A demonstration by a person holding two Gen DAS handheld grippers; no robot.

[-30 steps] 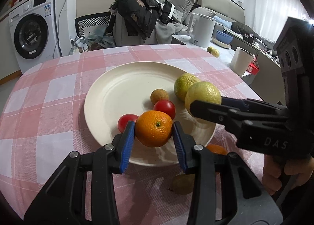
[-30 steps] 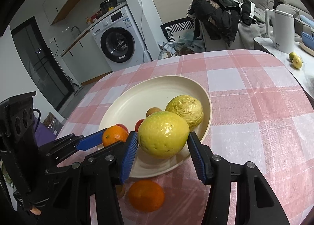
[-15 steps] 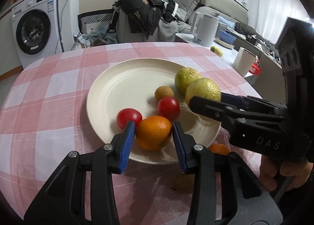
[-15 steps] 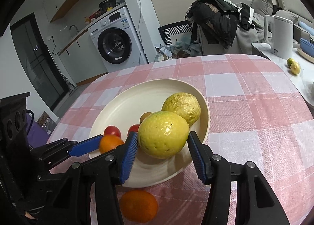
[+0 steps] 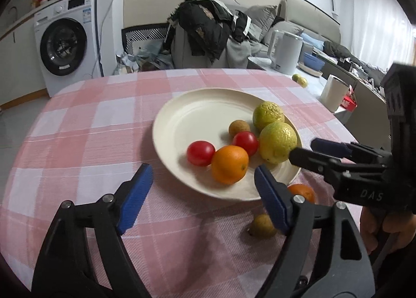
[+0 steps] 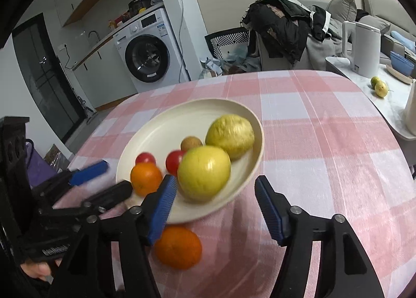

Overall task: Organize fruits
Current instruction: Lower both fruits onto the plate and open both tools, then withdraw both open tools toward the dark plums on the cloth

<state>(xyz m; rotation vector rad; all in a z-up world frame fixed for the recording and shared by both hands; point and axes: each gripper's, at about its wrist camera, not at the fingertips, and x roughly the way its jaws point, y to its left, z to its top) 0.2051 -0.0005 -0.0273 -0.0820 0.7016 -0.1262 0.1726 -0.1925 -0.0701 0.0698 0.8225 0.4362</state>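
Opening just now, our left tool (image 5: pixel 201 183) stands wide, the orange (image 5: pixel 229 164) free on the plate (image 5: pixel 182 126). Our right tool (image 6: pixel 215 195) has likewise spread off the yellow-green citrus (image 6: pixel 204 173), gripping nothing.

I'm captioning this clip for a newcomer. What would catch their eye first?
A cream plate piled with fruit on the pink checked tablecloth: two yellow-green citrus, two tomatoes, an orange. Both open grippers, left and right, flank it, and another orange lies off the plate.
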